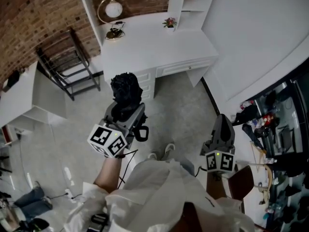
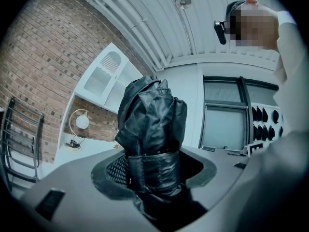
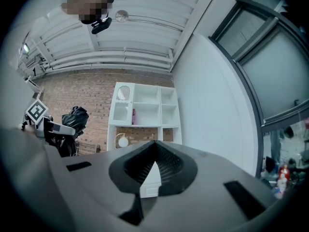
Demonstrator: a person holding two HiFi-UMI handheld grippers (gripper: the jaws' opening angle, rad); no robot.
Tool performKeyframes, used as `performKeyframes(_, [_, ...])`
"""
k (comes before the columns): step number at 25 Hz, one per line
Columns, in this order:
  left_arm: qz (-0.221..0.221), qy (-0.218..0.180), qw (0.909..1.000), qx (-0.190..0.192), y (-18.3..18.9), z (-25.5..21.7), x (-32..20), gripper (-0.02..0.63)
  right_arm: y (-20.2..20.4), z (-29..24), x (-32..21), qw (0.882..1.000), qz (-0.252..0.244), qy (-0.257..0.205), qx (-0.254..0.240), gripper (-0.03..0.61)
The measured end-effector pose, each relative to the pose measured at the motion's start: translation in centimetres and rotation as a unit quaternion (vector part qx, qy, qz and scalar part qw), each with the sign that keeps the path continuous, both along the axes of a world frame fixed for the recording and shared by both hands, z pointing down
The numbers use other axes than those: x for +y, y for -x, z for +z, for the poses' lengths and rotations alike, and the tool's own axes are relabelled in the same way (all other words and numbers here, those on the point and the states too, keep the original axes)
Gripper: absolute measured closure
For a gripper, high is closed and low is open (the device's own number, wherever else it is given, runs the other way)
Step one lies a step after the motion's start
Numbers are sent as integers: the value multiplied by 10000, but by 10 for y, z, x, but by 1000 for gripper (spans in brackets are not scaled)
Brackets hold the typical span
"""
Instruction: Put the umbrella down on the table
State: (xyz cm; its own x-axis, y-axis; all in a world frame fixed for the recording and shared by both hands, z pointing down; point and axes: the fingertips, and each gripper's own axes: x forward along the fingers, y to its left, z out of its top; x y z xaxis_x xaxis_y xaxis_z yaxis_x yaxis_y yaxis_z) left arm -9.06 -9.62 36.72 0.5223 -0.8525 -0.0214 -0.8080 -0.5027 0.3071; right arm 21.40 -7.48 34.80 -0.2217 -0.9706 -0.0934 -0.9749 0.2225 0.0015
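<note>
A folded black umbrella point(image 1: 126, 92) stands upright in my left gripper point(image 1: 126, 111), whose jaws are shut on its strapped lower part. In the left gripper view the umbrella point(image 2: 152, 129) fills the middle, clamped between the grey jaws, its crumpled top rising above them. The white desk point(image 1: 159, 45) lies ahead of it, beyond a strip of floor. My right gripper point(image 1: 223, 128) is held level to the right, jaws shut with nothing between them. In the right gripper view the gripper point(image 3: 153, 164) points at the white shelf unit, and the umbrella point(image 3: 73, 121) shows at the left.
On the desk stand a round globe lamp point(image 1: 113, 9) and a small potted plant point(image 1: 169, 22). A black metal rack point(image 1: 67, 69) leans against the brick wall to the left. A white low table point(image 1: 24, 98) sits at far left. Cluttered shelving point(image 1: 275, 139) fills the right edge.
</note>
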Motion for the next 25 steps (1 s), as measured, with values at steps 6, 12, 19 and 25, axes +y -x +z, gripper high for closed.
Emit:
performKeyframes(6, [-95,88,9999,49,2,7,-29,337,6,6,-38,9998,-174,39,7,560])
performKeyframes(12, [-241,24,9997,-11,-4,11,-72,337,10,14,-95,9989,-459,-18,-33,560])
performKeyframes(19, [-408,20,9991,-90,-23,6,-177,337,2,17,-211,9973,-722,50,-98,560])
performKeyframes(25, [-536,87,9984,-135,-49,6,-270,337,-14,15,-310,9950,-985,112,-113,560])
